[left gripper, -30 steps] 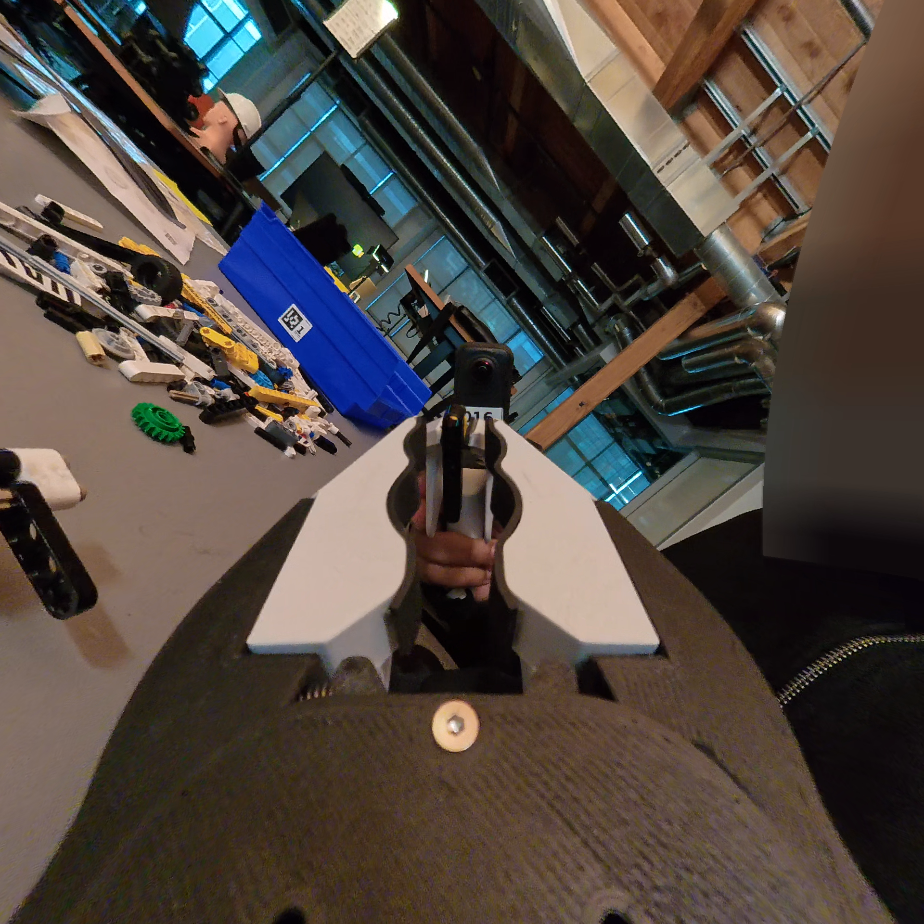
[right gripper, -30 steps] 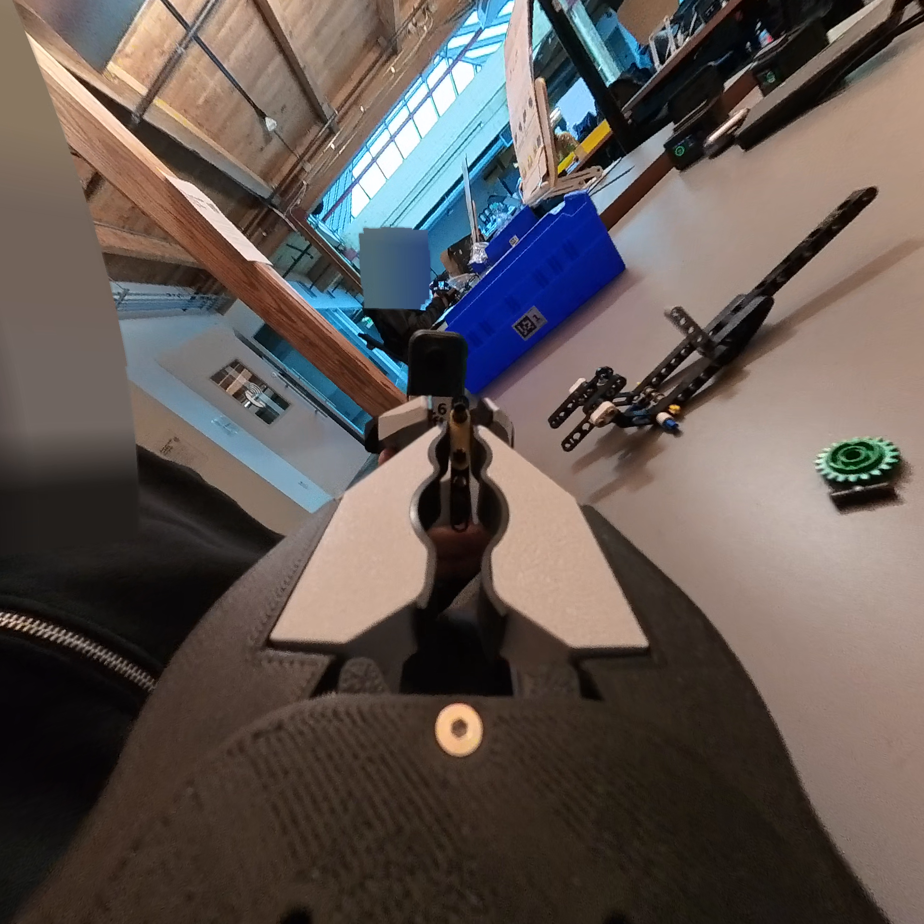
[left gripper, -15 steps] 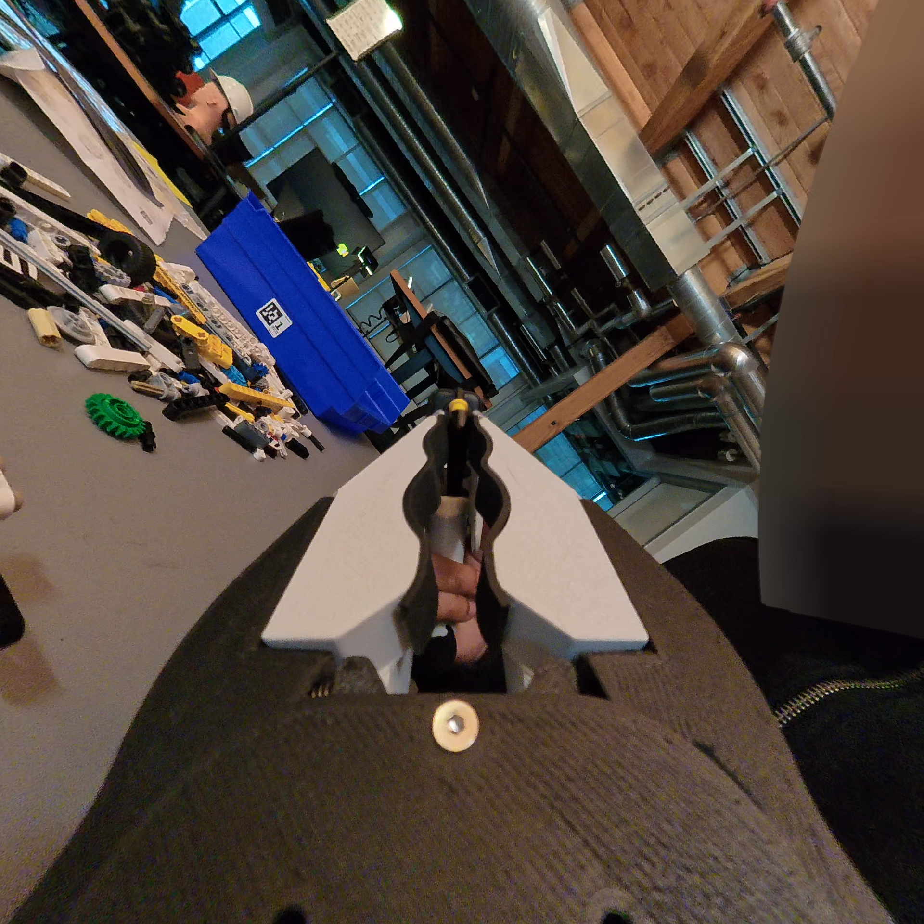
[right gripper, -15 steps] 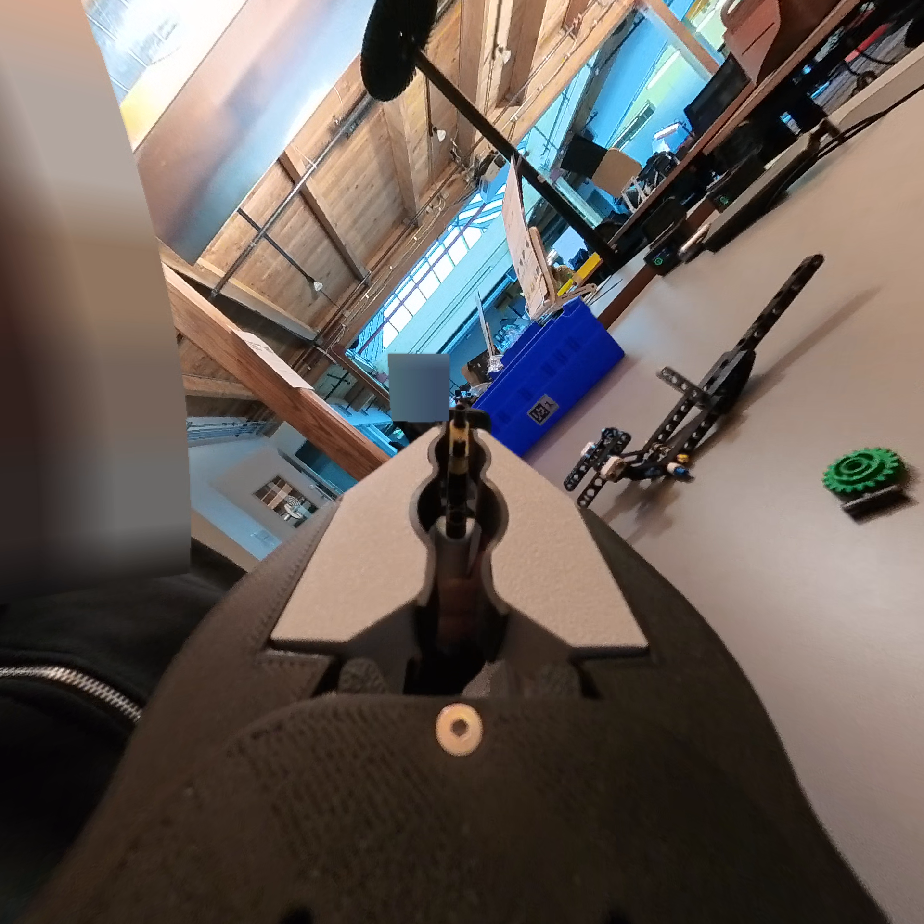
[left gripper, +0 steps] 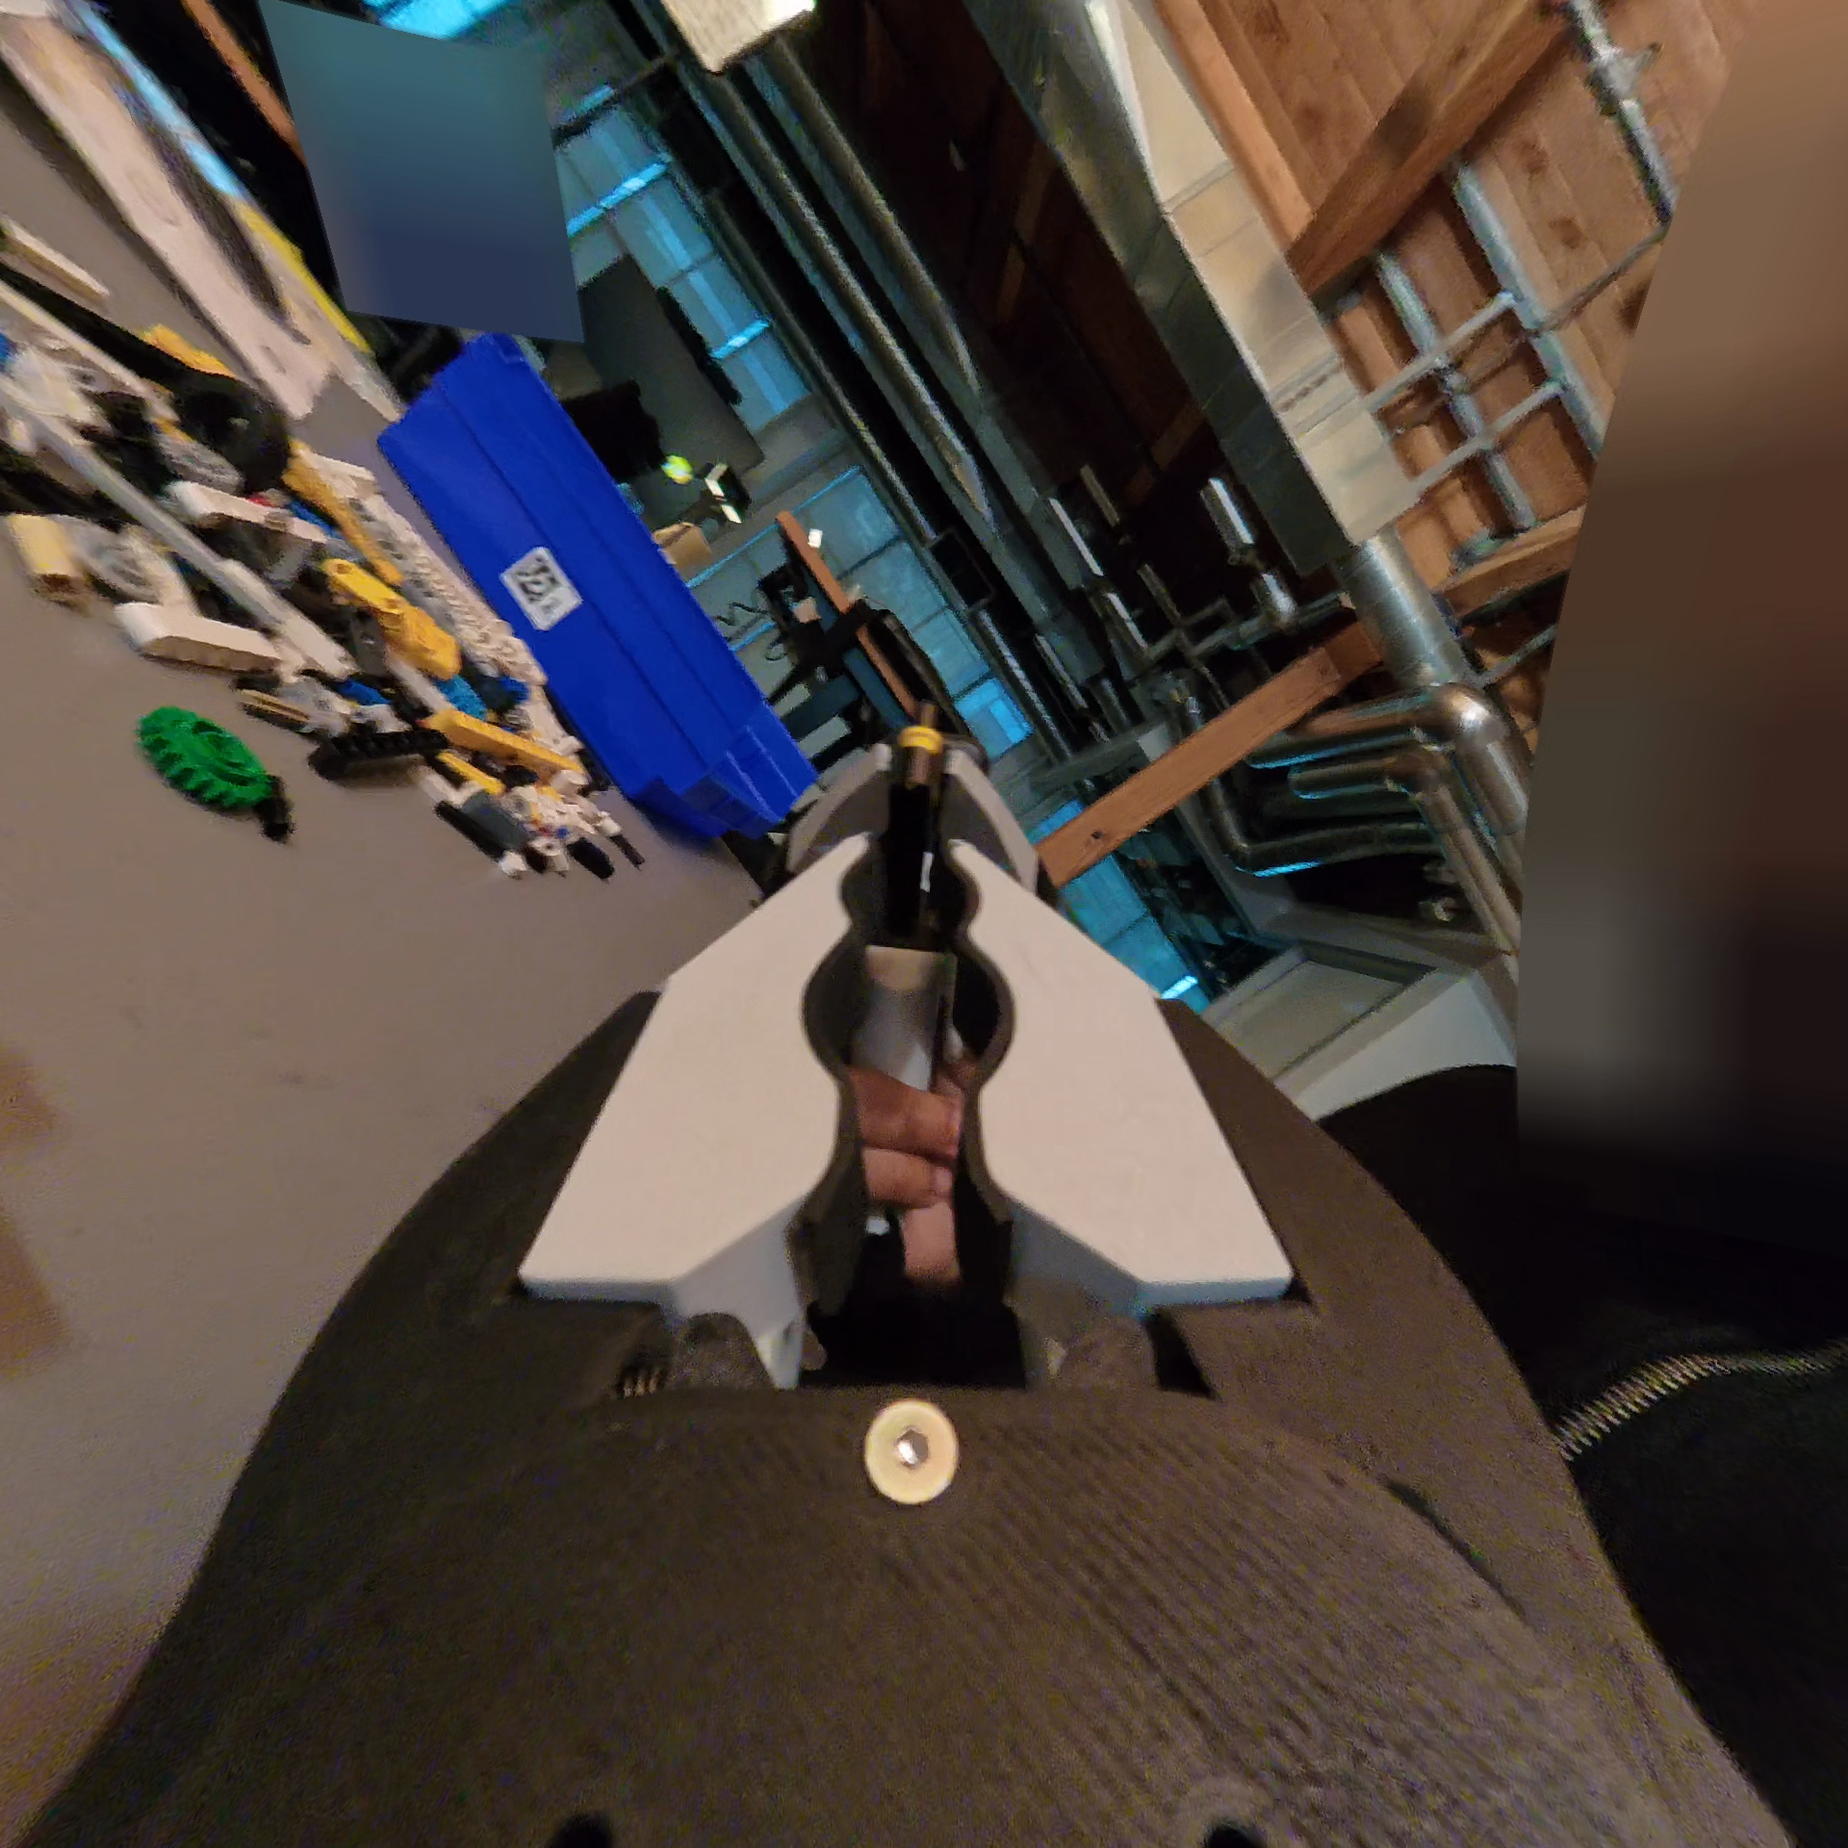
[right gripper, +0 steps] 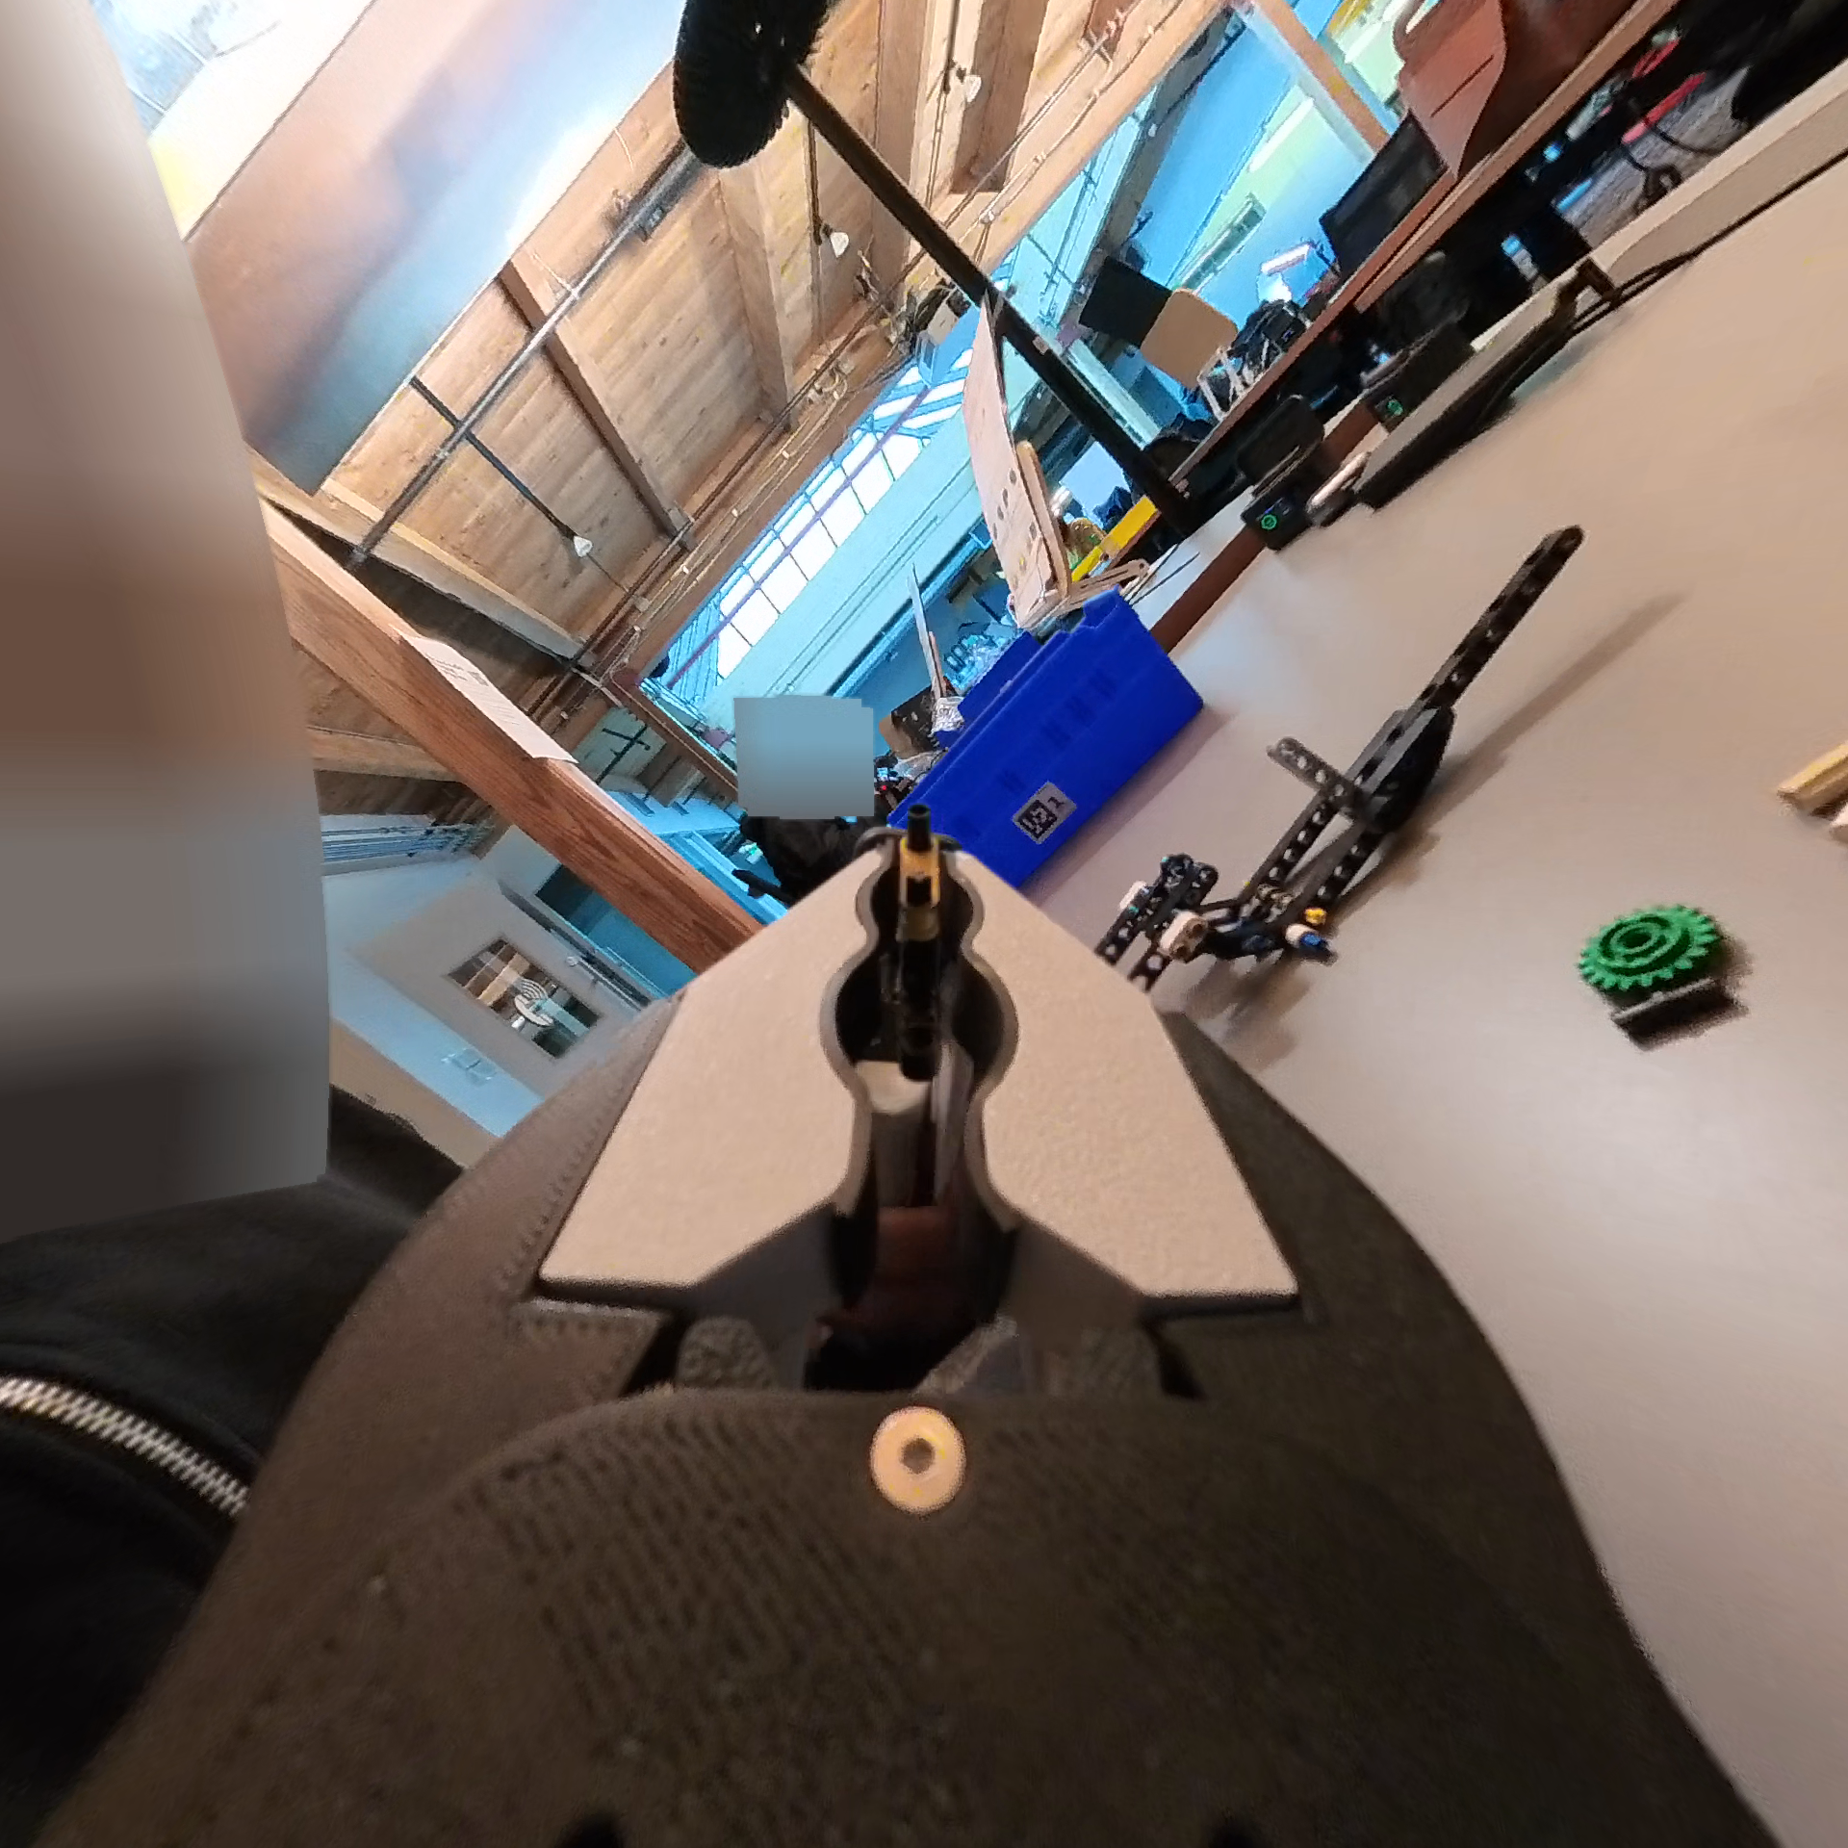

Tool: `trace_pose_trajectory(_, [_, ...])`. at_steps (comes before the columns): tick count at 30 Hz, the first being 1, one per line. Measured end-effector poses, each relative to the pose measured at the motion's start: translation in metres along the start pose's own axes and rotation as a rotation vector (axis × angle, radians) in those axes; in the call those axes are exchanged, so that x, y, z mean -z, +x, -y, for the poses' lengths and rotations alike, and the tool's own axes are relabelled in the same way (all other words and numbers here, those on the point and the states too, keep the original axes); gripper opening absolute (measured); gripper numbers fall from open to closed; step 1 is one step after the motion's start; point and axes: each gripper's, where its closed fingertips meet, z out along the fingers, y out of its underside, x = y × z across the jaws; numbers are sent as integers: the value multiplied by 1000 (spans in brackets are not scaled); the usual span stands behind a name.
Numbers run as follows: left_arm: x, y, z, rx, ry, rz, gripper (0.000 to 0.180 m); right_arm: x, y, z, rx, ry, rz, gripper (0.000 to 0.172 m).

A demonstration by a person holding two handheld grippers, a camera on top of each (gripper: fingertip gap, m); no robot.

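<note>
Axle (left gripper: 912, 830) is the thing getting all the attention: a thin black rod with a yellow bush near its tip, and both grippers are pinching it at once, held up off the table (left gripper: 250, 1000).

Left gripper (left gripper: 915, 850) is clamping its 2 grey fingers (left gripper: 760, 1010) onto the black shaft, jaws nearly together, with the yellow bit poking out past the tips. The other gripper's grey nose is sitting just behind that, nose to nose. A hand is showing through the gap lower down.

Right gripper (right gripper: 918, 880) is doing the same from the opposite side, its fingers (right gripper: 1080, 1010) squeezing the rod (right gripper: 915, 930) right at the yellow collar, the black tip sticking out beyond.

Around them: a green gear (left gripper: 200, 755) is lying on the table beside a messy pile of building parts (left gripper: 300, 600), and a blue bin (left gripper: 600, 620) is sitting behind the pile. From the right side, the gear (right gripper: 1650, 950) is resting on a small dark piece, a black beam frame (right gripper: 1350, 800) is lying farther back, and the bin (right gripper: 1060, 760) is beyond it.
</note>
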Motion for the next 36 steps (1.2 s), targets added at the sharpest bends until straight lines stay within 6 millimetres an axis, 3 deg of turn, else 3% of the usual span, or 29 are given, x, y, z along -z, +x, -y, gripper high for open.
trace_pose_trajectory(8, [1,-5,-3,-31,-29,55,5,8,3,0,-81,-30,40,5])
trace_pose_trajectory(9, [0,-4,-5,-47,-47,59,5,16,3,17,-122,61,62,4])
trace_pose_trajectory(11, [8,-9,-3,-78,-43,100,5,55,11,67,-228,267,123,4])
trace_pose_trajectory(12, [14,-11,2,-74,-21,104,4,70,22,79,-181,293,57,4])
trace_pose_trajectory(15, [16,-17,3,-85,-43,130,5,79,35,68,6,151,-145,4])
trace_pose_trajectory(22, [-6,-60,-32,-375,-388,475,5,63,49,48,72,29,-229,4])
trace_pose_trajectory(29, [-26,-83,-16,-437,-459,542,5,57,48,35,4,17,-184,4])
trace_pose_trajectory(31, [-26,-90,-13,-421,-464,568,13,58,47,34,5,19,-187,4])
trace_pose_trajectory(34, [-29,-86,-3,-476,-406,576,32,59,47,34,2,18,-188,4])
trace_pose_trajectory(36, [-34,-70,-1,-560,-376,509,34,59,47,34,-10,14,-180,4])
